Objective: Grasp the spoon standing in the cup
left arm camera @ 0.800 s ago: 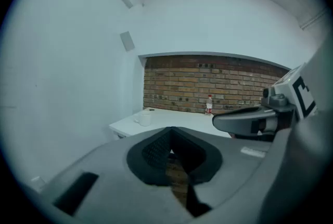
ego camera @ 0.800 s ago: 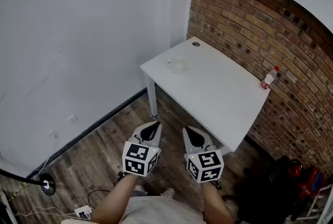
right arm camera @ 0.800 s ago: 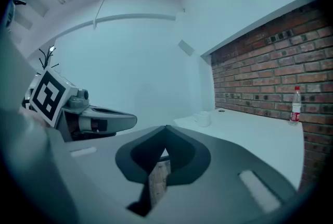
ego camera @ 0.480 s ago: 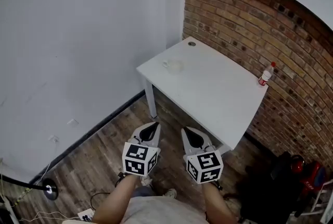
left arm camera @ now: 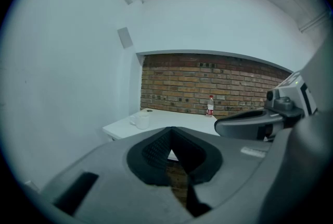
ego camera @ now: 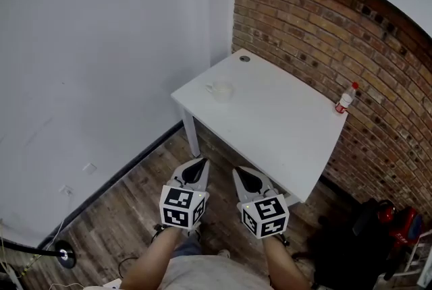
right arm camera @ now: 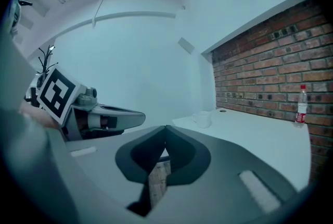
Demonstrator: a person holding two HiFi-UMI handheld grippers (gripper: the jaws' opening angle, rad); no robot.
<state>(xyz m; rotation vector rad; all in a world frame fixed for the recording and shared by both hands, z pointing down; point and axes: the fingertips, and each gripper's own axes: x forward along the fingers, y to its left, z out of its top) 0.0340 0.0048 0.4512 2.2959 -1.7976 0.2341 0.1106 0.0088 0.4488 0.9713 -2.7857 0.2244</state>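
Left gripper, right gripper: jaws pressed together, empty, held over floorboards, short of white table.
Cup: on table's far left part; spoon too small to discern.
Red-capped bottle: label unreadable.
Person's forearms: head view only.

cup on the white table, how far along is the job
Nothing is done yet. The left tool and right tool hang shut and empty over the wood floor, short of the table. The cup sits untouched near its left edge; a spoon is too small to make out. Remaining: approach, open, grasp.
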